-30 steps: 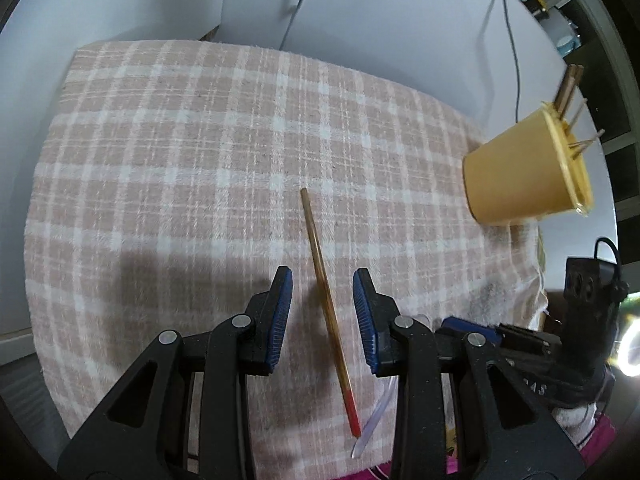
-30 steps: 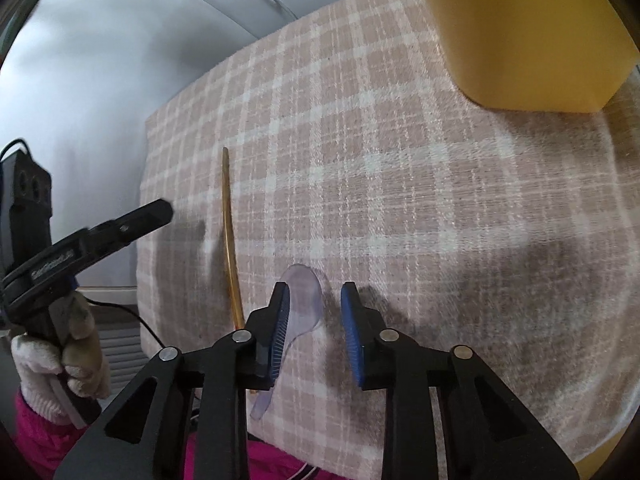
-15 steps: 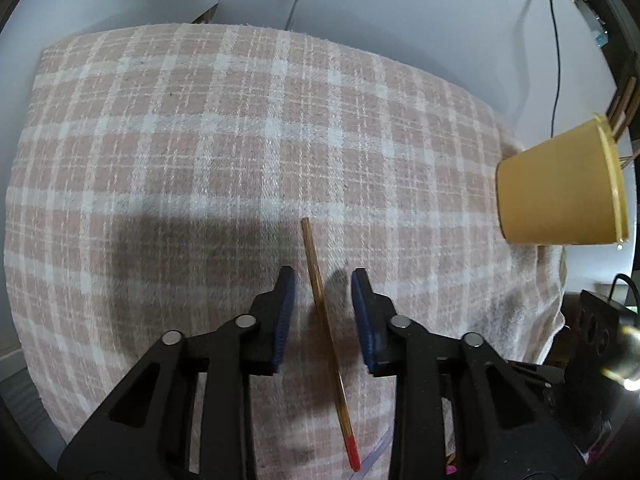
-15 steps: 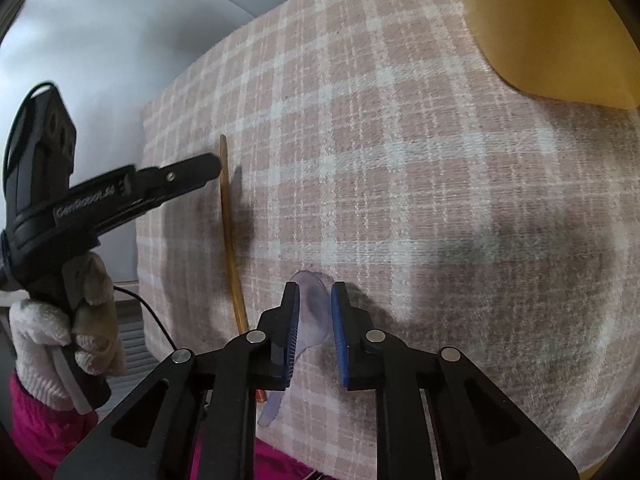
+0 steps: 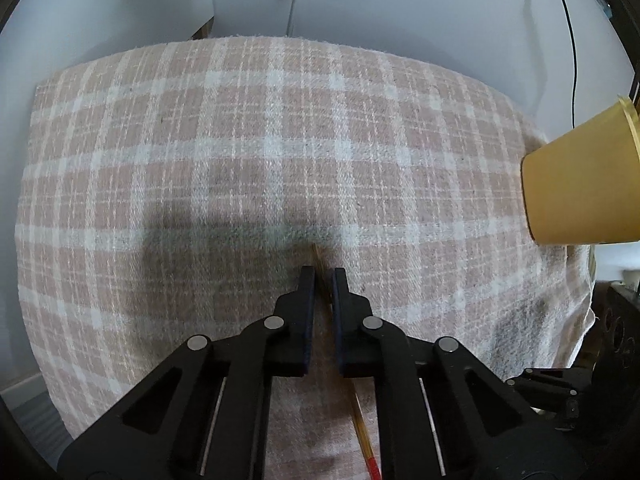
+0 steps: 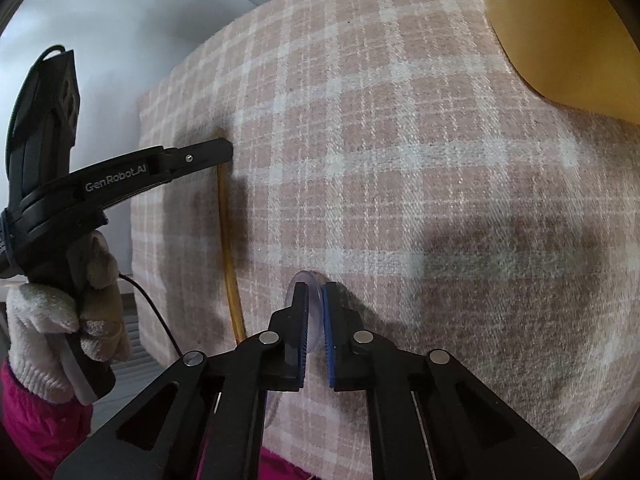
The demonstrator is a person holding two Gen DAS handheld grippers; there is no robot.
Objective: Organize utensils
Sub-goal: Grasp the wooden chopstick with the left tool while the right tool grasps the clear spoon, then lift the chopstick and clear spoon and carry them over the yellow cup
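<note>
Pink plaid cloth [image 5: 240, 152] meets grey wall [image 5: 400, 0].

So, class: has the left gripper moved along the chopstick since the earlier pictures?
Yes. The left gripper has slid up the chopstick toward its plain far tip, away from the red end, and closed on it.

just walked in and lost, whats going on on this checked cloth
A person is tidying utensils with a handheld gripper in each hand. The left gripper has shut on a chopstick lying on the checked cloth, and the right gripper has shut on the bowl of a clear plastic spoon. The yellow cup stands off to the side.
</note>
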